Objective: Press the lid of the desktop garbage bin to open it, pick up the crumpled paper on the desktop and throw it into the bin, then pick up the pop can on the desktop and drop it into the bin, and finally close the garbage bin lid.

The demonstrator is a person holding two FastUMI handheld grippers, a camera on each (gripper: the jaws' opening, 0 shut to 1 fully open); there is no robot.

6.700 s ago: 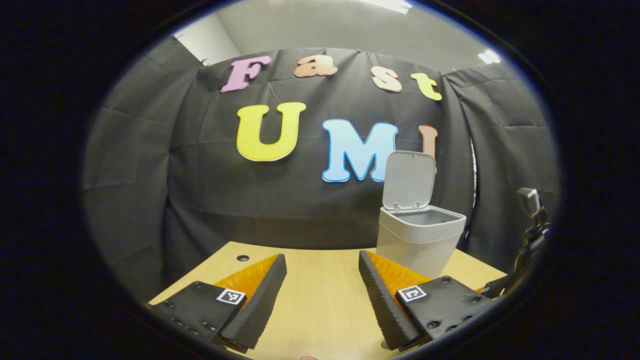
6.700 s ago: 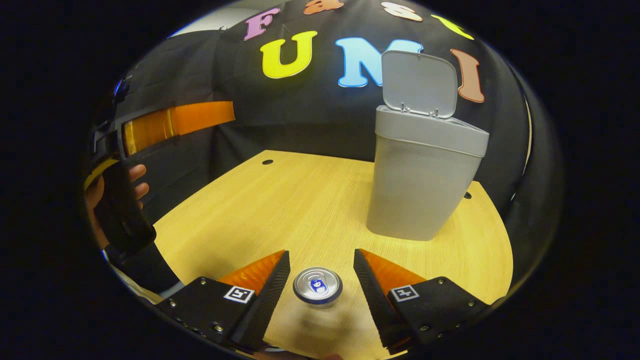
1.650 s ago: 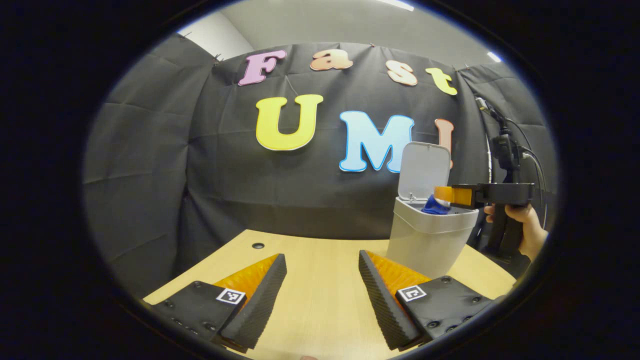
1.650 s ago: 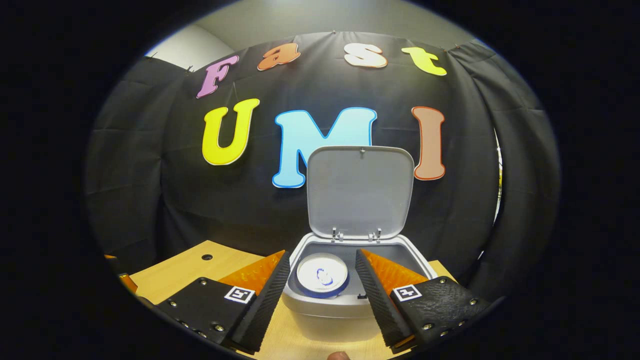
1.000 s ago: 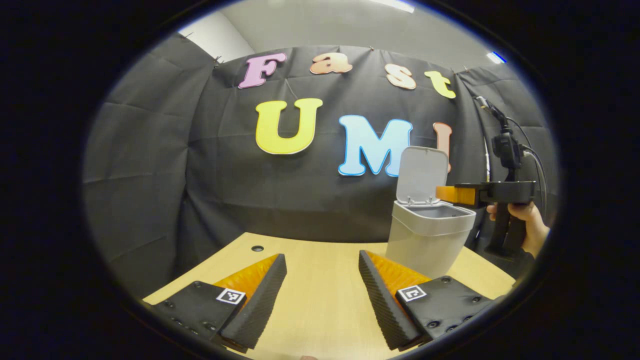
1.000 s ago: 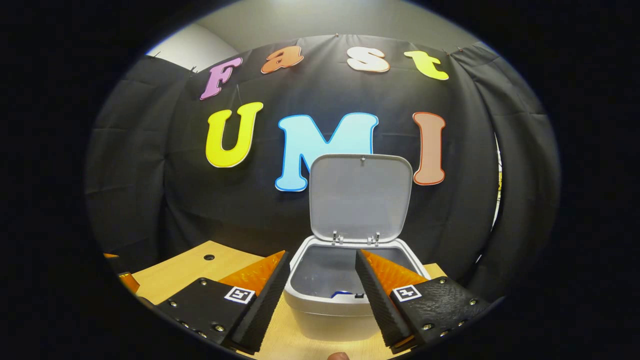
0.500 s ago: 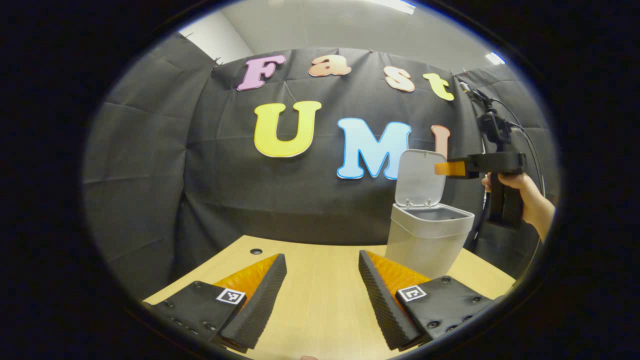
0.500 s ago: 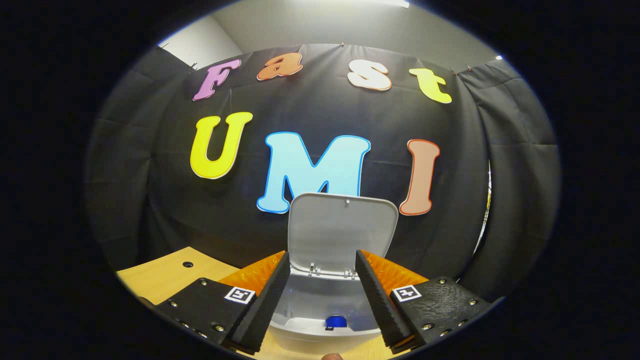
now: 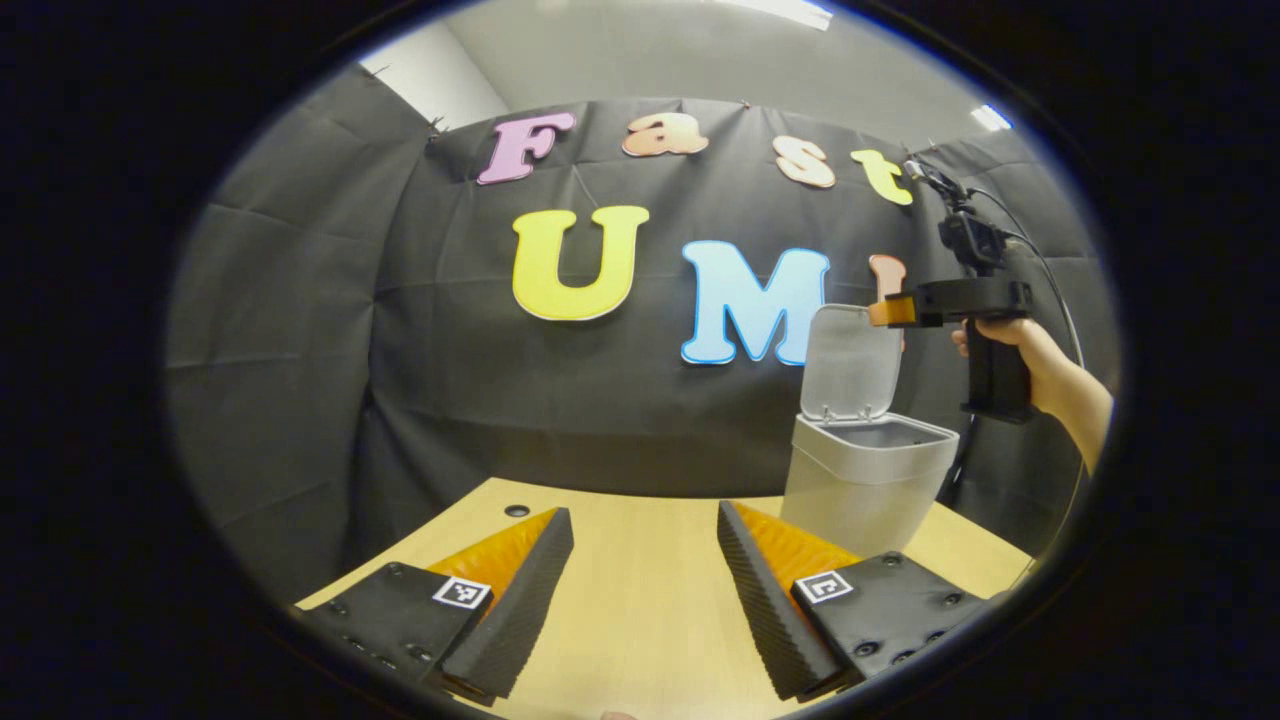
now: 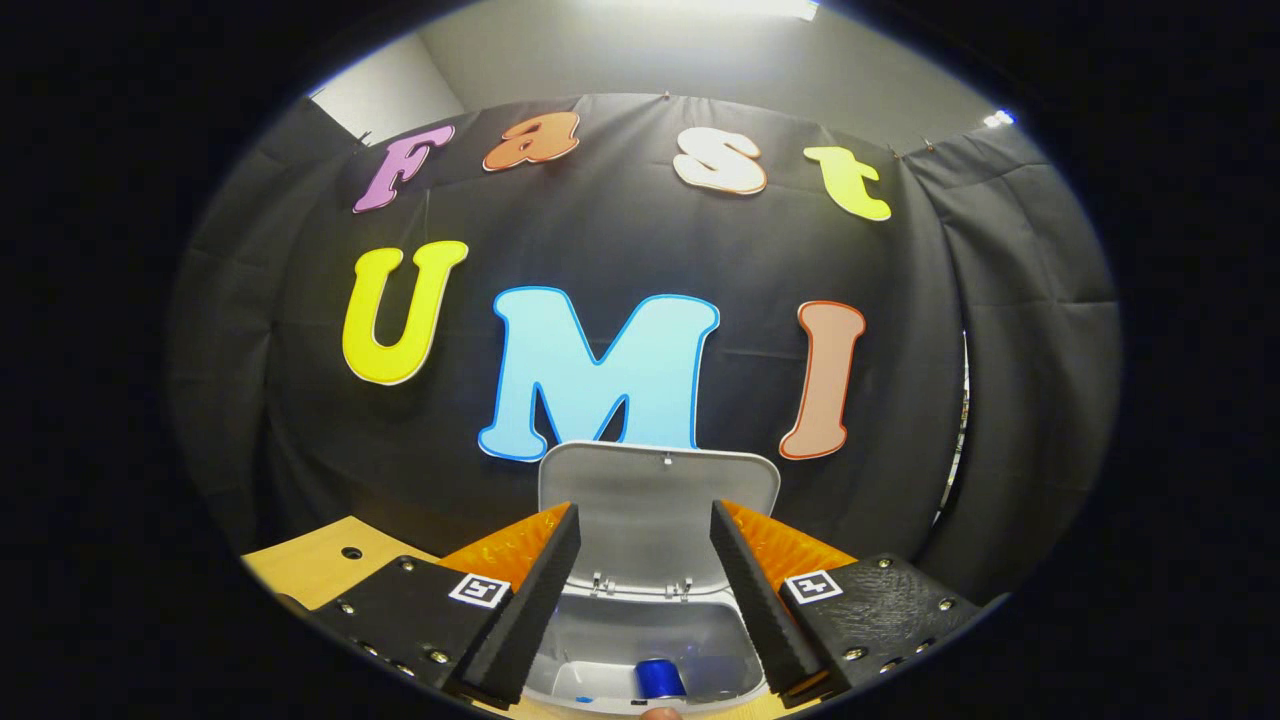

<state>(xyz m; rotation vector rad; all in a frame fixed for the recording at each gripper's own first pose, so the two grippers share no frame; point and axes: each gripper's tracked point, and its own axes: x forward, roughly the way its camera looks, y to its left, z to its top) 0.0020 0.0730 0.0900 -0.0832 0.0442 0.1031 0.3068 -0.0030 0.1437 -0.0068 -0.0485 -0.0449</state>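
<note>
Table (image 9: pixel 640 600): pale wood top, bare between the left gripper's spread fingers.
Bin (image 9: pixel 865 480): grey, standing on the table's far right side, close to the black cloth wall.
Lid (image 9: pixel 850 360): hinged up, nearly upright behind the bin's mouth; in the right gripper view (image 10: pixel 650 510) it stands straight ahead.
Right gripper (image 10: pixel 640 560): fingers apart, holding nothing, raised above the bin; in the left gripper view (image 9: pixel 890 310) its tip sits level with the lid's top edge, held by a hand (image 9: pixel 1020 345).
Left gripper (image 9: pixel 640 580): fingers apart, empty, low over the table, well away from the bin.
Pop can (image 10: pixel 658 677): blue, down inside the bin.
</note>
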